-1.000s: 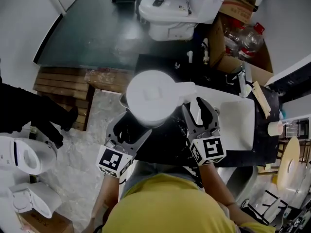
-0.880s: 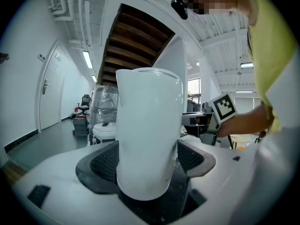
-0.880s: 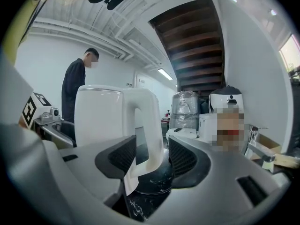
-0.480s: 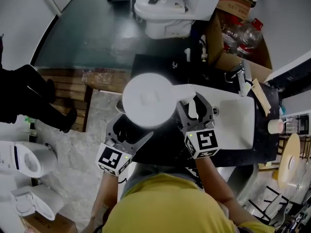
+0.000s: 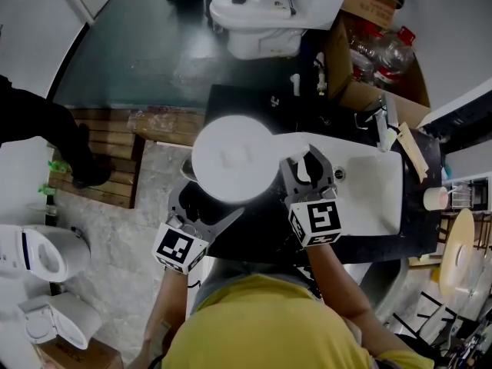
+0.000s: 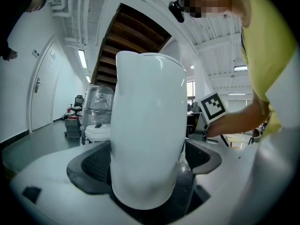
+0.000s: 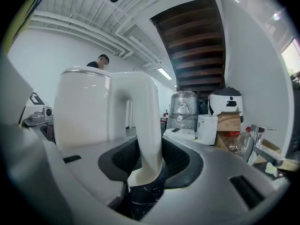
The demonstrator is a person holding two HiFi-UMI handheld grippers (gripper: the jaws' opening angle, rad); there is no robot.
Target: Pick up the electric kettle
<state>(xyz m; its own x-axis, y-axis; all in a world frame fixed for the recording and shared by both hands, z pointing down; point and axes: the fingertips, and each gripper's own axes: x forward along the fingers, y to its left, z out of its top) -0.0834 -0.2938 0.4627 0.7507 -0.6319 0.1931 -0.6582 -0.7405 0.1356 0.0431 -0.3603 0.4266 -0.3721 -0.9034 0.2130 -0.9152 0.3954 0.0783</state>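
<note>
A white electric kettle is seen from above at the black counter's near edge, its handle pointing right. My left gripper reaches in from the lower left. In the left gripper view the kettle's body fills the space between the wide-spread jaws, which have just been opening. My right gripper sits at the handle. In the right gripper view the handle stands between the jaws, which have just been closing, and both pads touch it. What the kettle rests on is hidden.
A white sink basin with a faucet lies right of the kettle in the black counter. Behind are a toilet and a cardboard box of bottles. A wooden pallet and a person's dark legs are at left.
The right gripper has slid a little toward the kettle and its jaws have narrowed round the handle. The person at the left has shifted. The kettle stays put.
</note>
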